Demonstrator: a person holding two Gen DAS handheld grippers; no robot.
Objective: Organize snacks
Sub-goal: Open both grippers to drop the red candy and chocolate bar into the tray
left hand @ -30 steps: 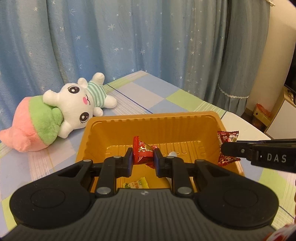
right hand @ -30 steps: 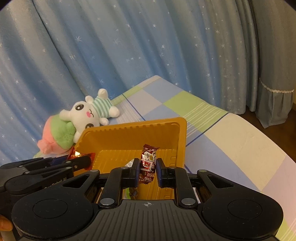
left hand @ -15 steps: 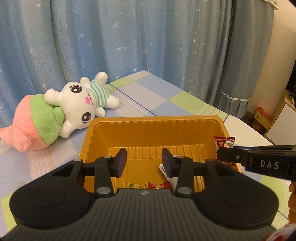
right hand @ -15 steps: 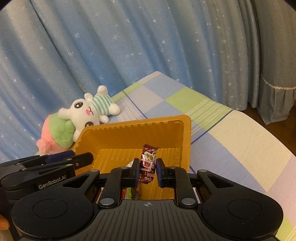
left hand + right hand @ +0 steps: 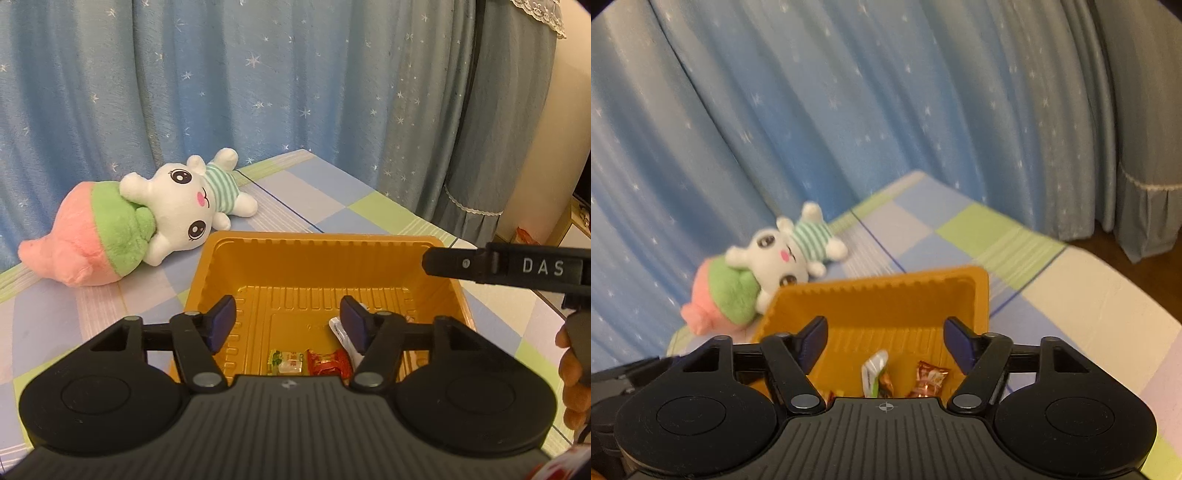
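Observation:
An orange plastic tray [image 5: 317,245] [image 5: 979,291] sits on the checked tablecloth under both grippers. Wrapped snacks lie on its floor: a red candy [image 5: 328,363], a yellow-green one [image 5: 284,363], a white packet [image 5: 338,332]. The right wrist view shows a brown-red candy [image 5: 929,378] and a white-green packet [image 5: 873,373]. My left gripper [image 5: 287,323] hovers over the tray, jaws opening, nothing between them. My right gripper [image 5: 884,338] is also over the tray, jaws opening and empty; one of its fingers [image 5: 461,264] reaches in from the right in the left wrist view.
A white plush bunny [image 5: 188,206] [image 5: 779,256] leans on a pink and green plush [image 5: 96,240] behind the tray at the left. Blue star curtains [image 5: 258,92] hang behind the table. The table edge falls away at the right, with floor beyond.
Both grippers let go of their candies, which dropped into the tray. The left jaws opened first, then the right. The left gripper drew back and up a little.

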